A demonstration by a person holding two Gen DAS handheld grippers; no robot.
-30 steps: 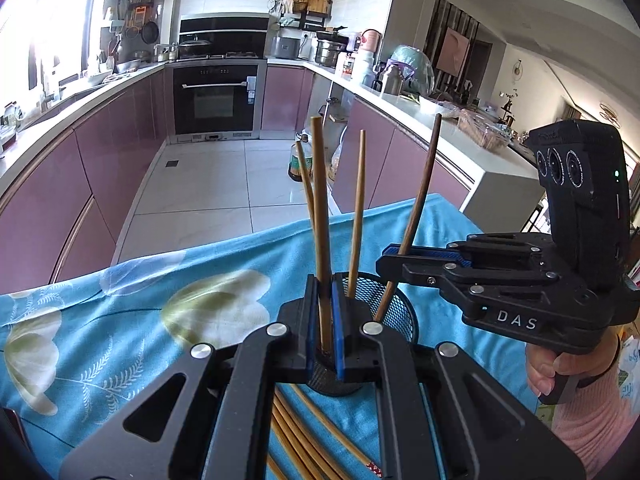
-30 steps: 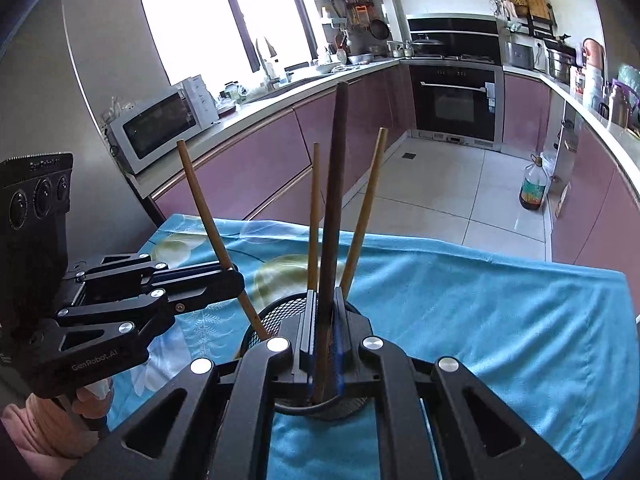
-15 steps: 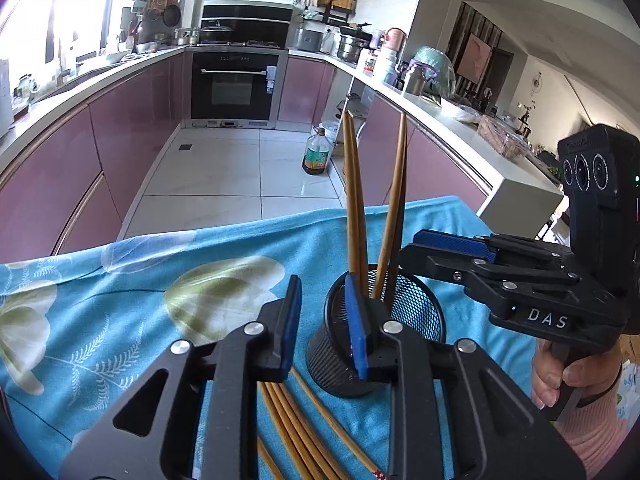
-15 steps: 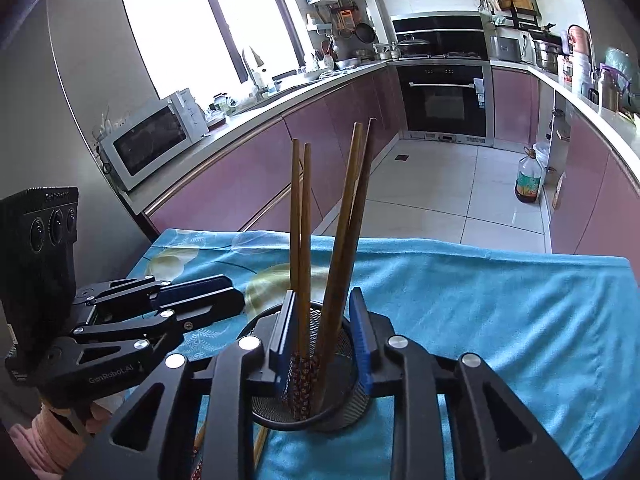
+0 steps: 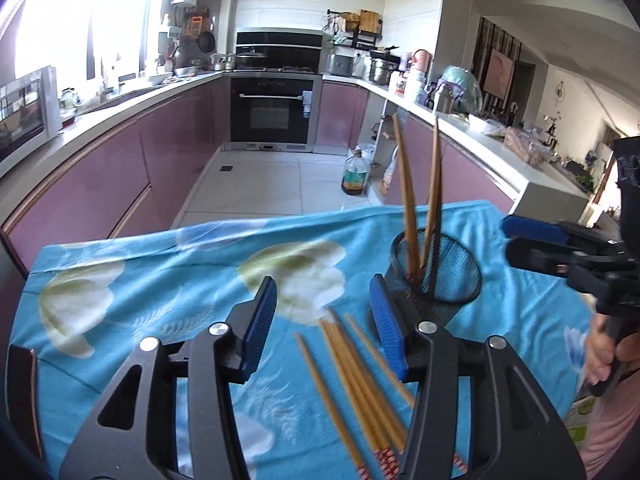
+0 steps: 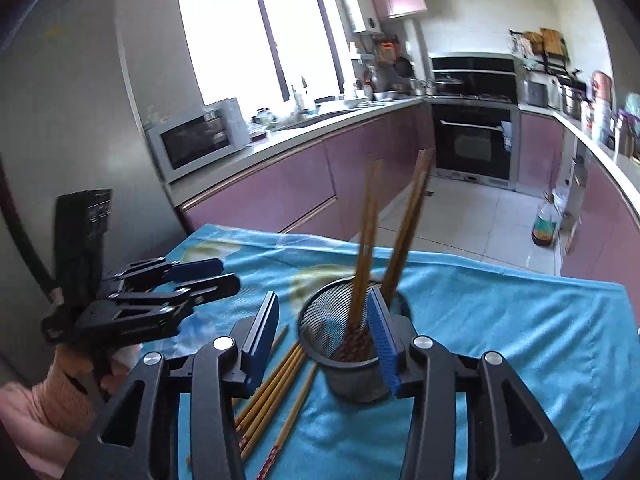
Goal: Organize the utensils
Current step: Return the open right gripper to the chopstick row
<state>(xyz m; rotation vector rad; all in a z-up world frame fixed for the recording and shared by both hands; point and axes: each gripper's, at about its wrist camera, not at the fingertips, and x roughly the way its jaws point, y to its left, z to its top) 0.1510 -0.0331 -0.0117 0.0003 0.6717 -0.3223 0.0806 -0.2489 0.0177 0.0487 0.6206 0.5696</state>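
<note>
both jaws apart, empty – chopsticks (image 6: pixel 366 240) upright in mesh holder (image 6: pixel 344 344)

Holder (image 5: pixel 448 276): black wire mesh, matt, with a solid smooth rim. Chopsticks in the holder (image 5: pixel 408 200): wood-look, light brown, satin; patterned red ends show through the mesh in the right wrist view. Loose chopsticks (image 5: pixel 360 384) on the cloth: same pale wood tone (blurred, grain not readable). Tablecloth (image 5: pixel 168 276): woven cloth, bright blue with pale floral print, matt, lightly creased. Left gripper (image 5: pixel 322 324): matt black plastic frame, bright metal screw heads, finely ribbed blue pads (image 5: pixel 260 324) on the fingers. Right gripper (image 6: pixel 326 340): same make. Cabinet fronts (image 5: pixel 100 184): glossy mauve. Floor (image 5: pixel 272 184): glazed tile, shiny.
</note>
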